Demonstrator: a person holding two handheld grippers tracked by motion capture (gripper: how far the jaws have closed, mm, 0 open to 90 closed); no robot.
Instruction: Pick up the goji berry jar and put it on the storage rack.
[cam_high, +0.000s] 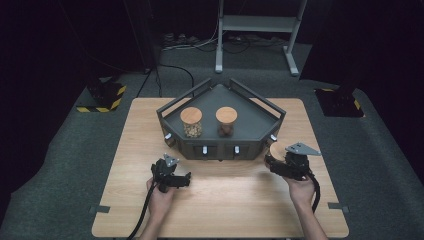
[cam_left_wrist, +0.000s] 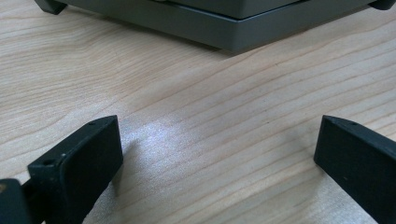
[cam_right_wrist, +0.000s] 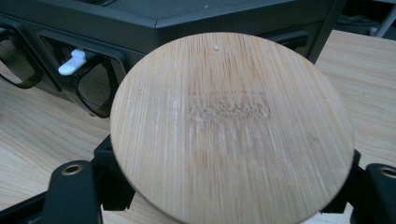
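Observation:
A jar with a round bamboo lid (cam_right_wrist: 231, 121) is clamped in my right gripper (cam_right_wrist: 231, 161), whose black jaws press on it from both sides just under the lid. In the high view this jar (cam_high: 276, 148) hangs by the right front corner of the grey five-sided tray (cam_high: 220, 148). Two more bamboo-lidded jars stand inside the tray: one with pale contents (cam_high: 191, 122), one with dark contents (cam_high: 226, 121). My left gripper (cam_high: 186, 179) rests low over the table in front of the tray. Its jaws (cam_left_wrist: 217, 135) stand wide apart over bare wood.
The light wooden table (cam_high: 225, 200) has free room in front of the tray. The tray's front wall (cam_right_wrist: 187, 18) carries small white latches (cam_right_wrist: 74, 62). Behind the table stand a white metal frame (cam_high: 257, 30) and black-and-yellow striped bases (cam_high: 106, 97) on the floor.

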